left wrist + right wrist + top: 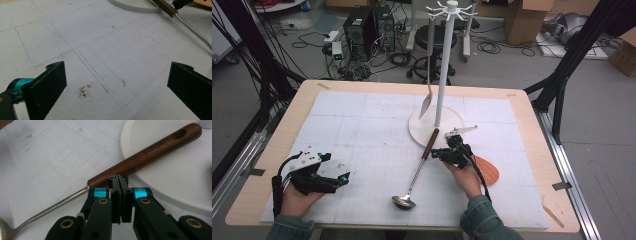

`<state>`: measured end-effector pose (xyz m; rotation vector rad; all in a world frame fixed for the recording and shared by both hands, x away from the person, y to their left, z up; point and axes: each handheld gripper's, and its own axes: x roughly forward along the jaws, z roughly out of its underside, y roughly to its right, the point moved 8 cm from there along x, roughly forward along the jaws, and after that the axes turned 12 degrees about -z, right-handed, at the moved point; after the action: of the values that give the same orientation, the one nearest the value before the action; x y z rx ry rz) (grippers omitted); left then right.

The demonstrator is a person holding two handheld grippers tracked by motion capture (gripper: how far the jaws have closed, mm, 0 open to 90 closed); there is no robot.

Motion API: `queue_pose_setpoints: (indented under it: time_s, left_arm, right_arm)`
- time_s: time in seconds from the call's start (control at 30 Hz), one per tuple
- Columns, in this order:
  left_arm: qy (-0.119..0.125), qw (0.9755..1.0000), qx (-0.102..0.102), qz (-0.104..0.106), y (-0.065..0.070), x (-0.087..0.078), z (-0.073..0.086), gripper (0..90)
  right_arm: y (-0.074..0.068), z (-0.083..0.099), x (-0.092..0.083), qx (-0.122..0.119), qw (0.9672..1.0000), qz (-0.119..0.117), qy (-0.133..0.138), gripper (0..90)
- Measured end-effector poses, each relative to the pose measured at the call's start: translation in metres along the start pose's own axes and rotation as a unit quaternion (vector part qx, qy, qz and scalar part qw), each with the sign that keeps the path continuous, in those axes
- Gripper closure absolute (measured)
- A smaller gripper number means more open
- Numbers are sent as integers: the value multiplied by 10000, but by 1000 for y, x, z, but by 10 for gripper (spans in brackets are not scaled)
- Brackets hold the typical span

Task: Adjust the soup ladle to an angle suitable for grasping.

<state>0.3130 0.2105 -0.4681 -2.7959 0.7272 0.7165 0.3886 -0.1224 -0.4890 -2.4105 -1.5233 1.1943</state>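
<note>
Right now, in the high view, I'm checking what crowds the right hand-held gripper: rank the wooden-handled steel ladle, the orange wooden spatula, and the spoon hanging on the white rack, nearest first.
From the right hand-held gripper:
1. Wooden-handled steel ladle: its brown handle lies at the shut jaw tips, on the gripper's left.
2. Orange wooden spatula: on the mat, right of the hand.
3. Hanging spoon: farther back, on the white rack.

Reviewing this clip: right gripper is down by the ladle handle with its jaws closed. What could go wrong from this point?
1. The right gripper is shut with nothing between its jaws, tips right at the ladle's wooden handle. Pushing on could nudge or roll the ladle rather than grasp it.
2. The handle's end rests on the rack base; a shove might slide it off the rim or jolt the rack, swinging the hanging spoon.
3. The left gripper sits open and apart, so nothing steadies the ladle.
</note>
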Motion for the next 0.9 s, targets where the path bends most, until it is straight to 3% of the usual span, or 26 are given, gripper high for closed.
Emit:
queue_pose_setpoints:
  time_s: [0.47,0.9]
  left_arm:
    - [-3,10000,18,-12,-1,1,0,28]
    - [1,10000,18,-5,0,1,0,28]
  right_arm:
    - [13,1,6,207,9997,160,35,897]
    - [9,-5,16,162,9998,141,2,897]
